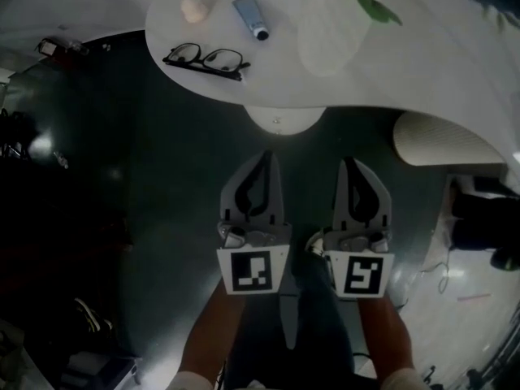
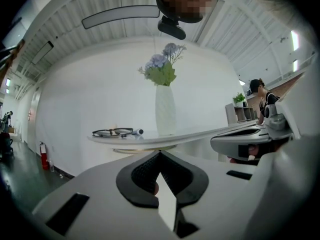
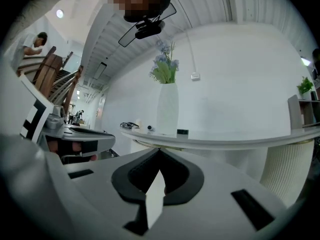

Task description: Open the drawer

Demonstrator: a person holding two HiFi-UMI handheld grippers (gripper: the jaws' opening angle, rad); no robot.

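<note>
Blossoms (image 2: 162,66) — gripper views only, apparently.

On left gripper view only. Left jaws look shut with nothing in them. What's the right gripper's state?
Observer: The right gripper is shut and empty in its own view.
Operator: Where do the two sit relative to the table?
Observer: In the head view, the left gripper and the right gripper are side by side, short of the table edge, with their tips pointing toward it.
Operator: Any drawer in sight?
Observer: No view shows one. Under the tabletop the head view shows only a round pedestal.
</note>
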